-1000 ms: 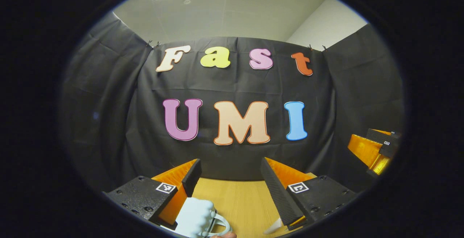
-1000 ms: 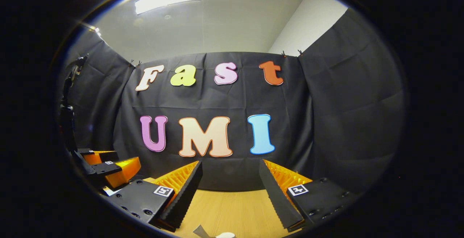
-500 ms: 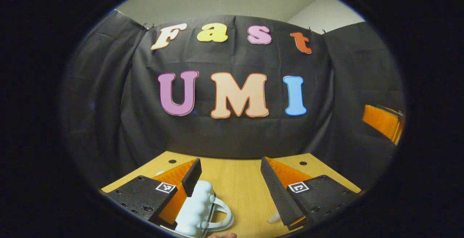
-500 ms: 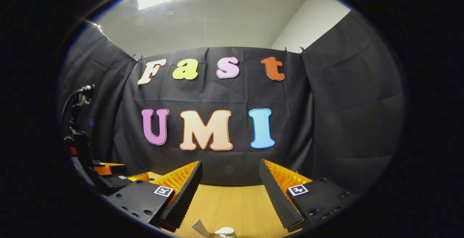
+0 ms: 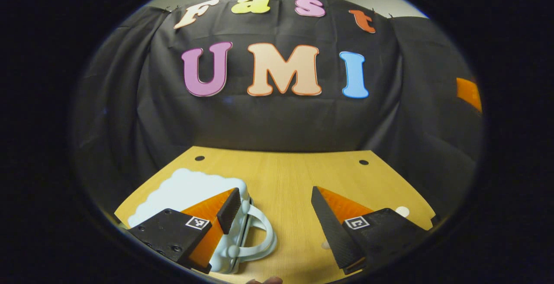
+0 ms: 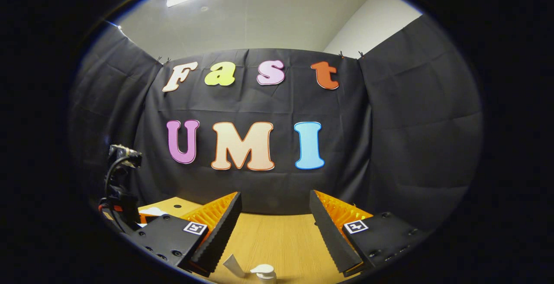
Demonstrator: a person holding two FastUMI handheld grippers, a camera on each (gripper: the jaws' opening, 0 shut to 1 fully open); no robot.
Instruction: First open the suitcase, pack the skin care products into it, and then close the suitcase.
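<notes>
Pale blue suitcase (image 5: 190,188) lies shut lower left on wooden table (image 5: 285,175), partly behind my left gripper (image 5: 275,214); jaws apart, empty. White tube (image 6: 233,266) and pump bottle (image 6: 265,272) at bottom centre between right gripper (image 6: 275,227) fingers, spread, holding nothing.

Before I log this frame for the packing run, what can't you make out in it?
- Left gripper view: the left finger covers part of the pale blue suitcase; no latch visible.
- Right gripper view: the white tube and pump bottle are cut off by the bottom edge.
- Left gripper view: a small white item is too small to identify.
</notes>
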